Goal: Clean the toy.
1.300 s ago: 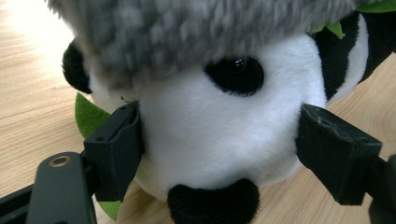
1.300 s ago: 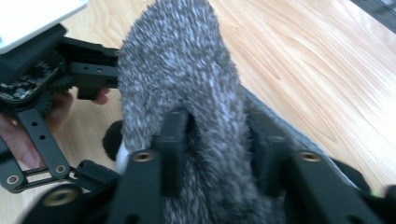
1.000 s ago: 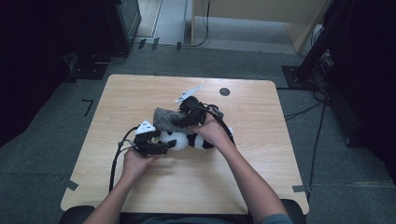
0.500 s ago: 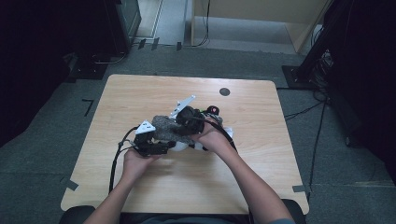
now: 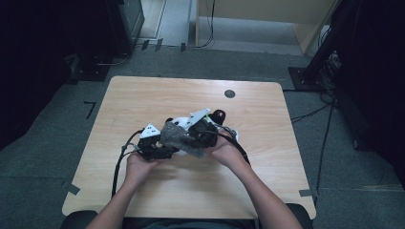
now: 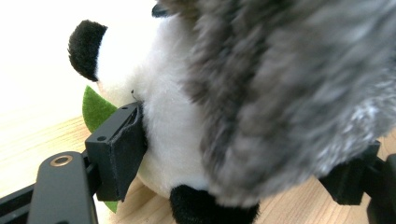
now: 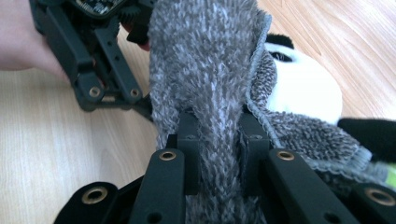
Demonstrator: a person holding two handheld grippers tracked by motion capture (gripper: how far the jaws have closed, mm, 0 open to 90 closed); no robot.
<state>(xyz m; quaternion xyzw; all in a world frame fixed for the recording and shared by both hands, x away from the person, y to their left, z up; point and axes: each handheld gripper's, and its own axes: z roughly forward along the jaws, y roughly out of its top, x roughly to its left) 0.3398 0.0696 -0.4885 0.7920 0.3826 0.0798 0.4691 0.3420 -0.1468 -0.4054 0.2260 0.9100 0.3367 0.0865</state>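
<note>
High view: on the pale wooden table (image 5: 143, 95) with rounded corners, the left gripper (image 5: 152, 145) sits just left of centre, the right gripper (image 5: 203, 136) just beside it, and between them a fuzzy grey cloth (image 5: 179, 138) drapes over a black-and-white plush panda (image 5: 179, 121). A small black round disc (image 5: 229, 93) lies near the table's far edge, well apart from them.

In the left gripper view the left gripper (image 6: 243, 158) clasps the soft panda (image 6: 159, 102) across its white body, with a flat green felt leaf (image 6: 95, 108) beside it and the shaggy cloth (image 6: 299, 93) hanging over it.

In the right gripper view the right gripper (image 7: 218, 154), whose jaws have just been closing, is pinched tight on a fold of the cloth (image 7: 205, 70); the panda's white head (image 7: 303, 88) shows under it.
</note>
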